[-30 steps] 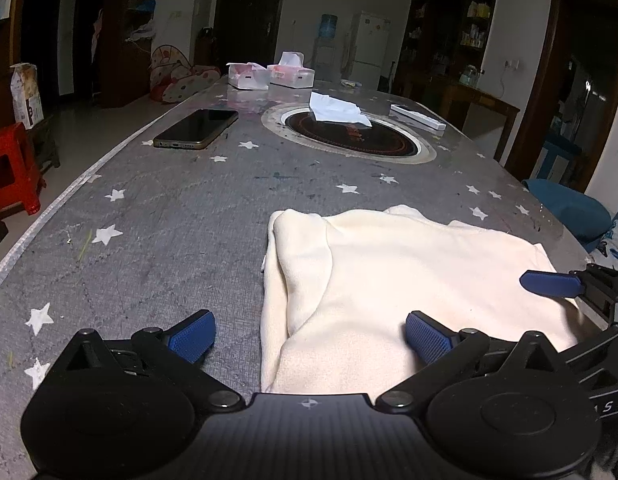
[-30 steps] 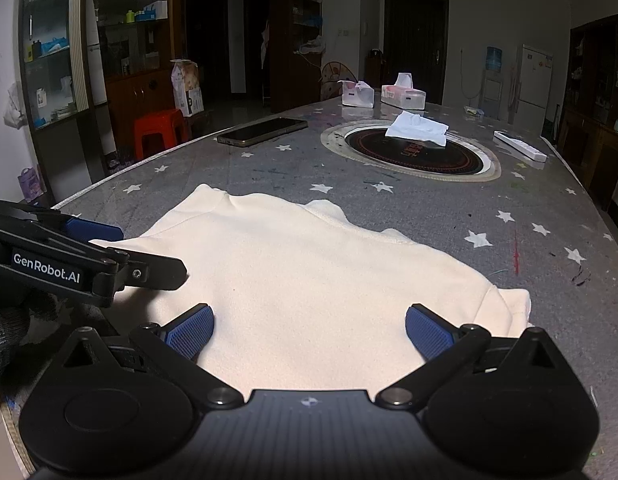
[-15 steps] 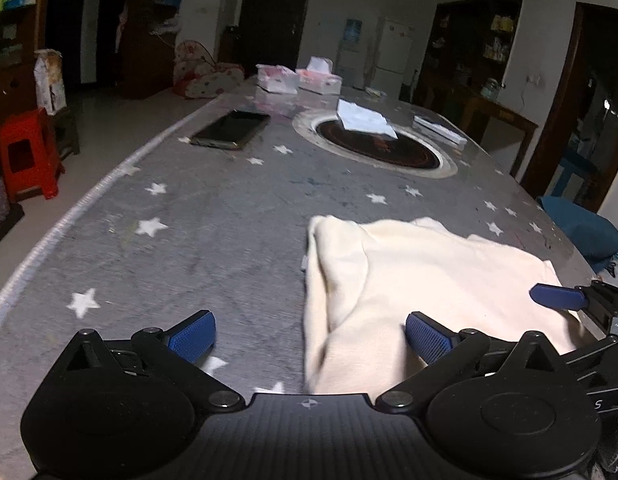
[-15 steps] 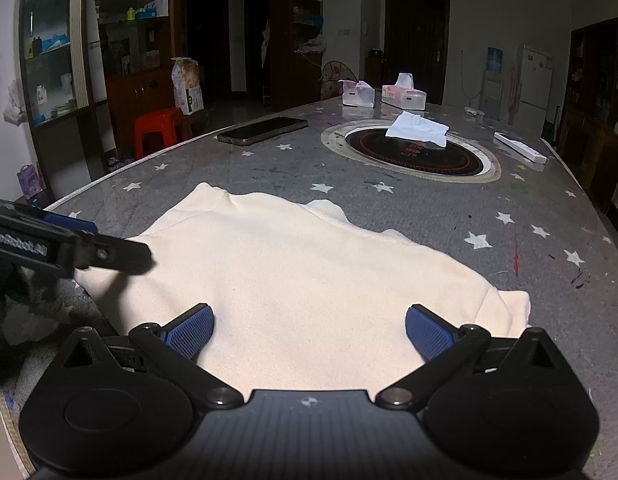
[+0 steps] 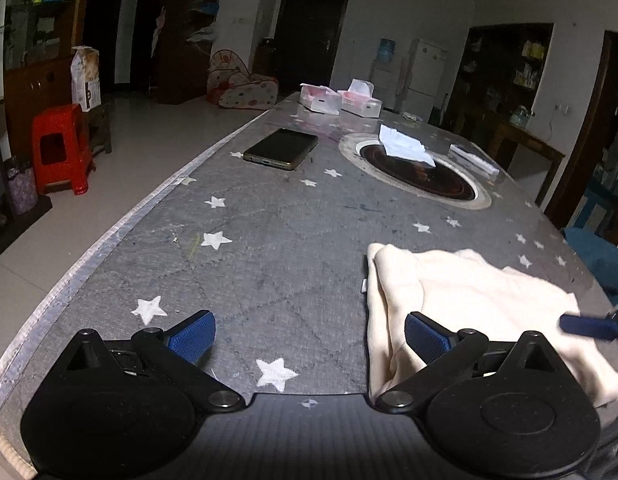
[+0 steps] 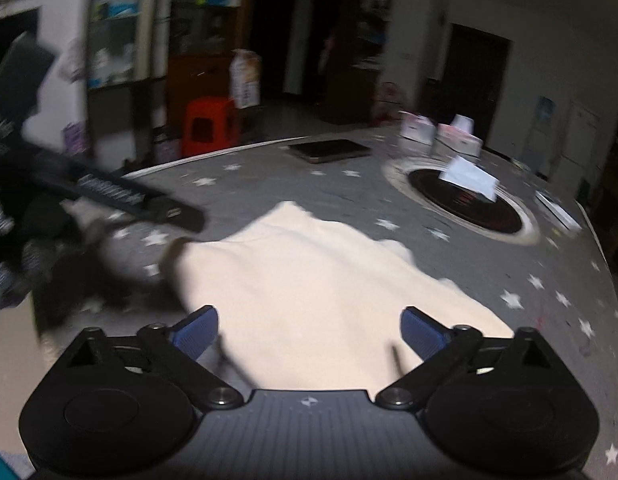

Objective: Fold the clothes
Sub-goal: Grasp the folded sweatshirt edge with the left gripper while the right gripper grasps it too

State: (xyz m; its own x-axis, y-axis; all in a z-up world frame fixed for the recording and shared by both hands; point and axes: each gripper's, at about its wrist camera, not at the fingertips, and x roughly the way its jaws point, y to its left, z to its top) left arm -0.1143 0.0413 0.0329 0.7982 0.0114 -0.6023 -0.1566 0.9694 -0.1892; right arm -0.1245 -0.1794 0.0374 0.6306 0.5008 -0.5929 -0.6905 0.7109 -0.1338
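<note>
Cream cloth, the folded garment (image 5: 469, 304), lies flat near the table's (image 5: 269, 240) near edge. We have drawn our left gripper (image 5: 309, 336) leftward off it and swung our right gripper (image 6: 309, 332) up; both are spread and empty, so this fold looks released. Star-printed grey covering, a hotplate (image 5: 421, 176), a phone (image 5: 281, 148), tissue boxes (image 5: 341, 98).

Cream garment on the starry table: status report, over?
Left gripper, right gripper open, empty. Cream garment lies folded on table. Nothing in the way.

Cream garment (image 5: 481, 300) — grey, white-starred tablecloth (image 5: 269, 240).
</note>
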